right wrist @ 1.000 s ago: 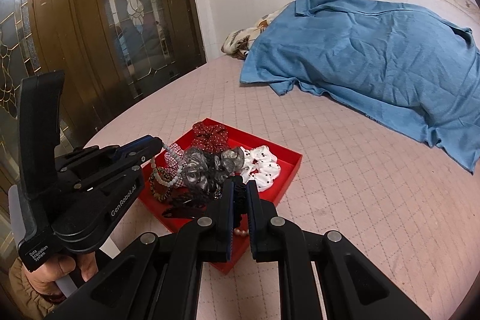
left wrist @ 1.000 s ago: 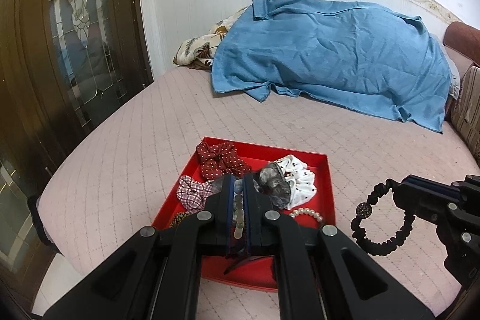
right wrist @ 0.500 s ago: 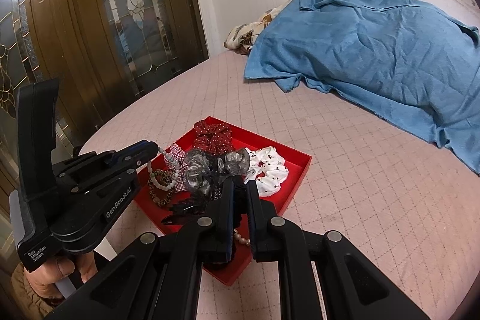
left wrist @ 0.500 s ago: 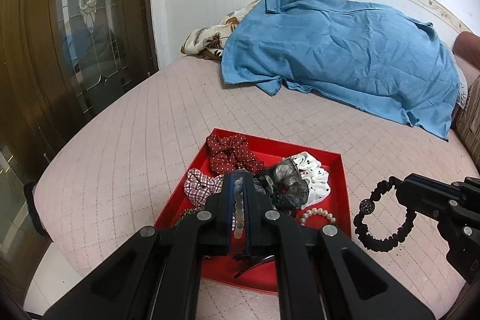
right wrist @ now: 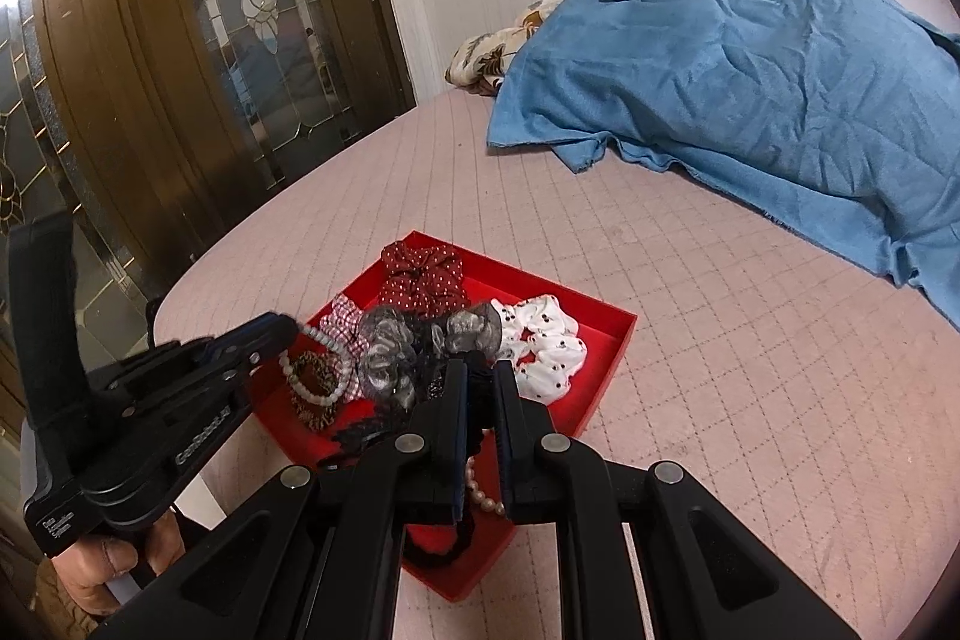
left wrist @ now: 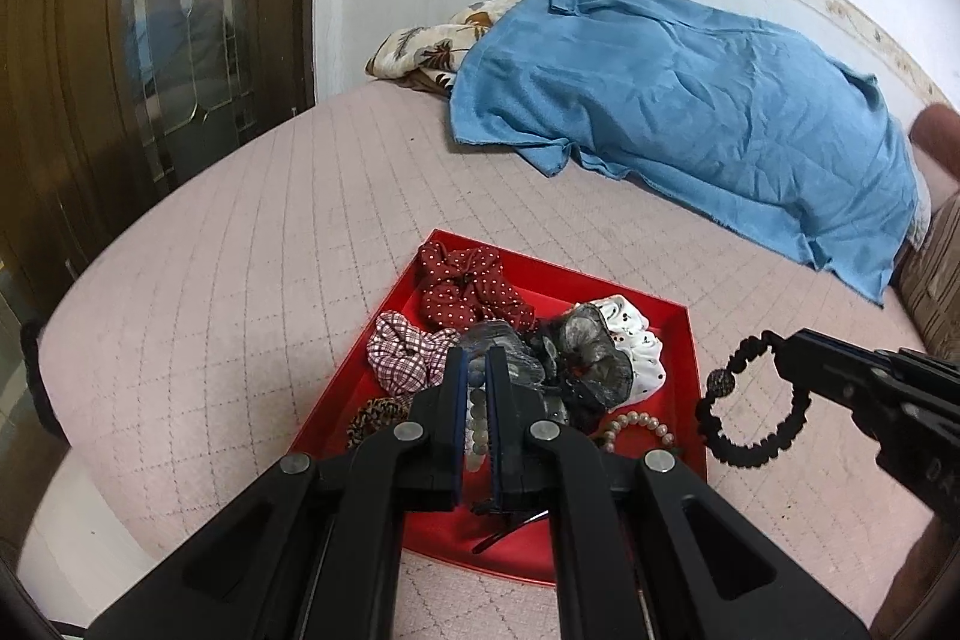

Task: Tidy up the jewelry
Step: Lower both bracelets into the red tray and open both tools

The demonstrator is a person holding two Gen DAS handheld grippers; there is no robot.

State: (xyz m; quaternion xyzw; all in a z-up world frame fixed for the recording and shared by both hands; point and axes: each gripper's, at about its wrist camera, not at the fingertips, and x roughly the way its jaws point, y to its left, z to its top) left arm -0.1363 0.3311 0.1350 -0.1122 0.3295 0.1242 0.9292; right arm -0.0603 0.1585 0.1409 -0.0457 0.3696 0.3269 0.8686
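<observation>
Left gripper (left wrist: 473, 403): you are clamping the grey-white bead bracelet (right wrist: 315, 370), lower centre | Right gripper (right wrist: 480, 415): you are pinching the black braided cord bracelet (left wrist: 753, 403) | Both hanging over the red square tray (left wrist: 687, 358) | Risk: loops snagging the grey organza scrunchie (right wrist: 390, 361), dragging it out.

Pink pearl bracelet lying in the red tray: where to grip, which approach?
Grip the pink pearl bracelet on its exposed arc near the red tray wall, coming from above. It lies flat, its other side tucked under the grey scrunchie. Both grippers are full.
</observation>
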